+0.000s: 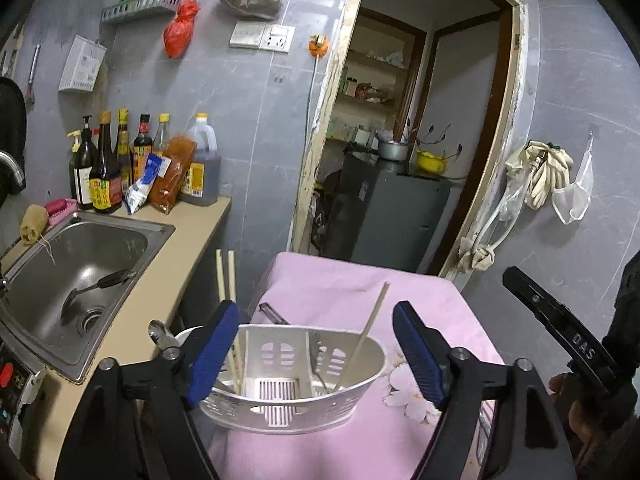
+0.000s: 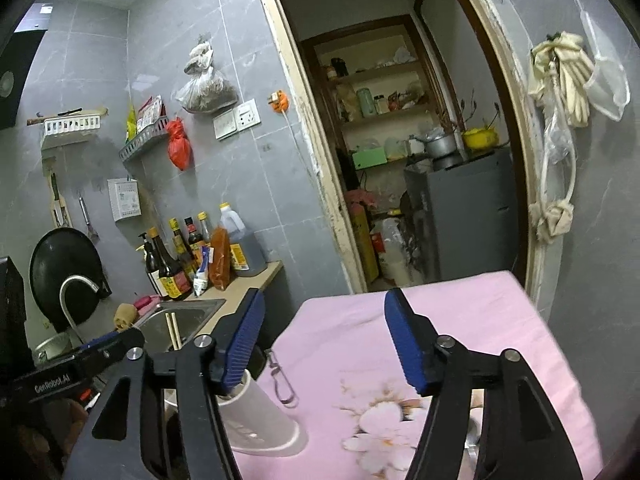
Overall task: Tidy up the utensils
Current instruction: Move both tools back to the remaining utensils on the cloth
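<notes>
A white slotted utensil caddy stands on the pink flowered cloth. Two pale chopsticks stick up from its left compartment. A single chopstick leans in the right one. A metal peeler lies on the cloth just behind it. My left gripper is open above the caddy's near side, with nothing between its blue pads. My right gripper is open too, over the cloth to the right of the caddy and the peeler, and it holds nothing.
A steel sink with a black ladle in it sits in the counter on the left. Sauce bottles crowd the counter's far end. A metal utensil tip shows left of the caddy. An open doorway with a grey fridge lies beyond the table.
</notes>
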A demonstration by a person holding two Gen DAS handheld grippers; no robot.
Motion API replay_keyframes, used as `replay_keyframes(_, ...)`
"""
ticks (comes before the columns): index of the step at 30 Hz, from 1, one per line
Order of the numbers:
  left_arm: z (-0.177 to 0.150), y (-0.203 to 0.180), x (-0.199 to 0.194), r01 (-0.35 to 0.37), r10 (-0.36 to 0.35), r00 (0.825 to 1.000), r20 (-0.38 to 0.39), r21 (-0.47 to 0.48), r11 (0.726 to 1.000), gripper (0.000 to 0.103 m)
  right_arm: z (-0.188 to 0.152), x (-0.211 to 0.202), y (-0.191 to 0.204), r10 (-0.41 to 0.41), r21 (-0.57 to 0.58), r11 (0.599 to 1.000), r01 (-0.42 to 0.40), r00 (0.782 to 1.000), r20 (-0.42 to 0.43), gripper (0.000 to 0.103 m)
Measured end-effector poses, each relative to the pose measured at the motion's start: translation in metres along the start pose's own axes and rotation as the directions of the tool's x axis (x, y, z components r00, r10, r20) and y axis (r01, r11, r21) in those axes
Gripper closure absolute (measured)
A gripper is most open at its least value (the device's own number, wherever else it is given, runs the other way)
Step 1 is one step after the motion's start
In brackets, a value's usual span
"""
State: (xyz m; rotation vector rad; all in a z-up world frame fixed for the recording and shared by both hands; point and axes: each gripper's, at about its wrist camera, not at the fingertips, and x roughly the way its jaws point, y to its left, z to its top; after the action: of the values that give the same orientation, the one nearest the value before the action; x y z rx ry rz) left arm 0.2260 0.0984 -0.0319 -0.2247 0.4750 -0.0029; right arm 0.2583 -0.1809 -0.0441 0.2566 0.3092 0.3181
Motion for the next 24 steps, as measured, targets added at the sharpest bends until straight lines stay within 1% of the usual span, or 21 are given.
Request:
replay_keyframes(2,0.0,-0.008,-0.003,0.005,-0.005,1.0,0.012,0.005,1.0,0.022,0.004,-0.011,-0.007,-0.016,-0.013,1.0,0.016,1.0,0.008,0.035)
replay_keyframes(3,0.0,-0.013,-0.005,0.005,-0.006,1.0,0.018,0.01,1.0,0.019,0.006,-0.017,-0.011,-0.025,-0.021,0.999,0.025,1.0,0.011,0.031)
replay_keyframes(4,0.0,-0.017,-0.006,0.004,-0.004,1.0,0.023,0.014,1.0,0.015,0.009,-0.022,-0.016,-0.032,-0.028,0.999,0.032,0.999,0.013,0.03)
replay_keyframes(7,-0.001,-0.033,-0.01,0.0,-0.001,0.999,0.045,0.03,1.0,0.01,0.014,-0.039,-0.031,-0.06,-0.053,0.997,0.061,0.998,0.017,0.023)
replay_keyframes(9,-0.002,-0.046,-0.012,0.001,-0.003,0.998,0.059,0.035,0.999,0.006,0.018,-0.047,-0.042,-0.08,-0.062,0.995,0.081,0.997,0.018,0.013)
replay_keyframes(11,-0.003,-0.055,-0.013,-0.003,0.0,0.997,0.075,0.032,0.999,0.003,0.022,-0.056,-0.055,-0.1,-0.07,0.992,0.101,0.995,0.022,0.007)
replay_keyframes(15,-0.009,-0.081,-0.013,-0.007,0.004,0.996,0.091,0.03,1.0,0.001,0.03,-0.068,-0.077,-0.135,-0.092,0.986,0.137,0.99,0.028,0.003)
replay_keyframes(21,-0.025,-0.123,-0.008,-0.013,0.006,0.993,0.115,0.059,0.998,0.001,0.036,-0.082,-0.111,-0.166,-0.114,0.979,0.169,0.985,0.036,0.002)
replay_keyframes(24,-0.034,-0.14,-0.004,-0.012,0.004,0.993,0.116,0.068,0.998,0.001,0.035,-0.084,-0.128,-0.173,-0.114,0.978,0.175,0.985,0.022,0.002)
